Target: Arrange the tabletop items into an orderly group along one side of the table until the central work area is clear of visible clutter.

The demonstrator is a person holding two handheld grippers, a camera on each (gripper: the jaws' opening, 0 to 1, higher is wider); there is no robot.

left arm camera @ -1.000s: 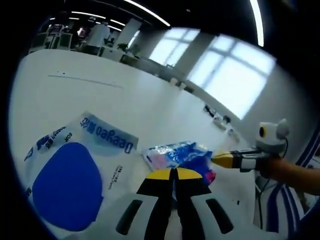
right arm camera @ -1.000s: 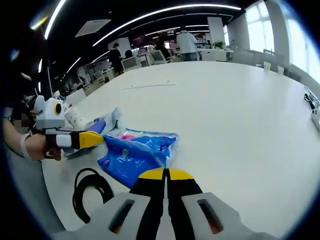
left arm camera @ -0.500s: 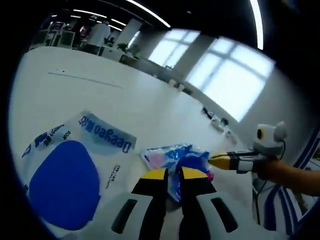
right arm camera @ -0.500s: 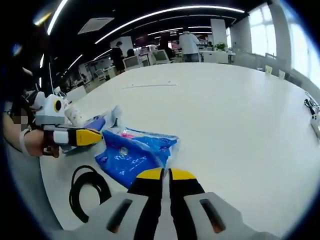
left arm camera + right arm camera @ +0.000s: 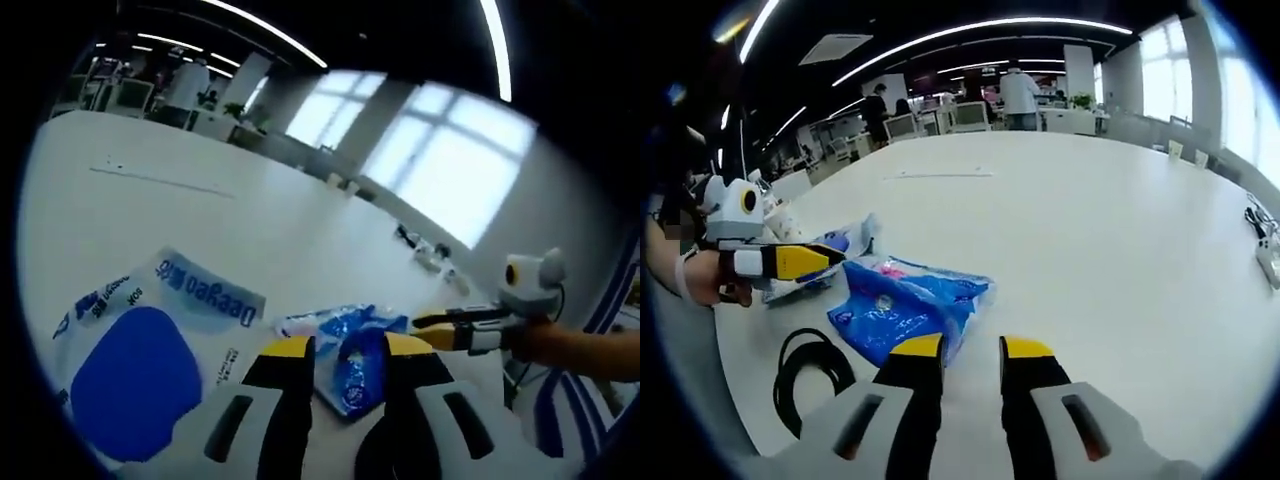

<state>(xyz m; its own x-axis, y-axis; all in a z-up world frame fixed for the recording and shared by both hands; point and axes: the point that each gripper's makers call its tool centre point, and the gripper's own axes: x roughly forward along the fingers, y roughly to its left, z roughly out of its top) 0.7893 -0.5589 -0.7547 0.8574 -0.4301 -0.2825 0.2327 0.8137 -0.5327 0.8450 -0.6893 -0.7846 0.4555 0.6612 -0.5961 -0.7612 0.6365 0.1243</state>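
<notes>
Fingers of left gripper (image 5: pixel 345 347) and right gripper (image 5: pixel 972 347) spread, empty; blue packet (image 5: pixel 908 306) on worktop (image 5: pixel 1110 230) just ahead of both, long axis crosswise to right fingers

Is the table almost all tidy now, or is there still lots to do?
Partly. The blue snack bag, white Deegao pack and black cable loop already sit near one edge of the white table. Nothing is in hand: left gripper and right gripper are both open. Lining the items up neatly is left.
</notes>
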